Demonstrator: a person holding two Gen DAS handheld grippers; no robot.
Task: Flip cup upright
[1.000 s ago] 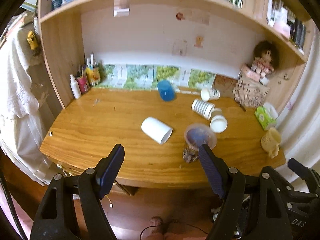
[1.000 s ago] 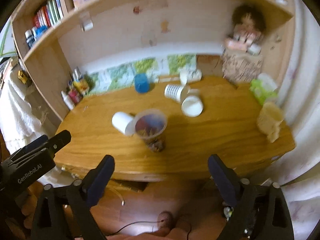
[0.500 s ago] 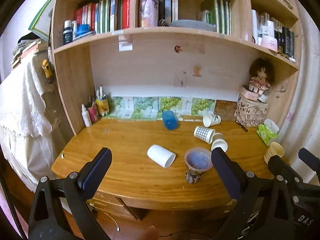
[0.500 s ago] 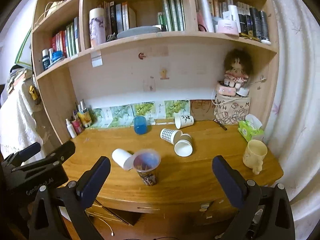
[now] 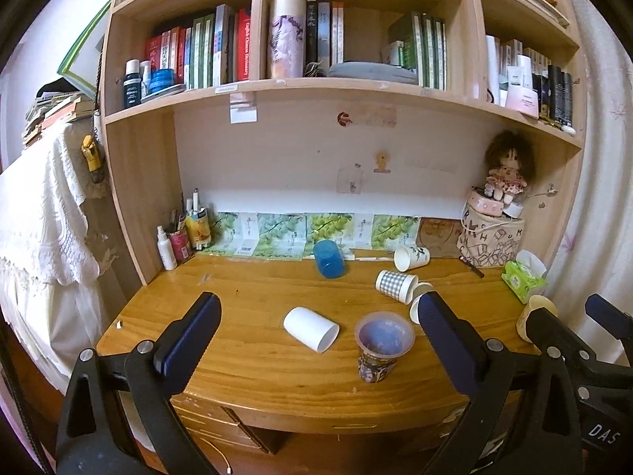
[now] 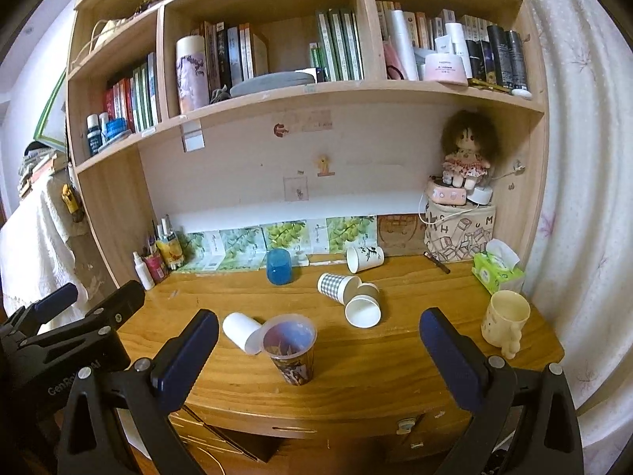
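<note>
A patterned plastic cup (image 5: 381, 348) (image 6: 292, 350) stands upright near the desk's front edge. A white cup (image 5: 311, 329) (image 6: 242, 331) lies on its side just left of it. A checked cup (image 5: 396, 285) (image 6: 339, 286), a plain paper cup (image 6: 362, 308) and a printed cup (image 5: 411, 257) (image 6: 364, 258) lie on their sides further back. A blue cup (image 5: 328, 258) (image 6: 279, 266) rests near the back. My left gripper (image 5: 318, 334) and right gripper (image 6: 318, 346) are both open and empty, held back off the desk's front edge.
A yellow mug (image 6: 504, 322) stands at the desk's right front. A green tissue box (image 6: 496, 271), a doll on a printed bag (image 6: 461, 225) and bottles (image 6: 158, 261) line the back. Shelves with books hang above the wooden desk (image 5: 245, 301).
Both grippers have pulled back and tilted up, so the desk looks farther and the shelves have come into view. The cups have not moved.
</note>
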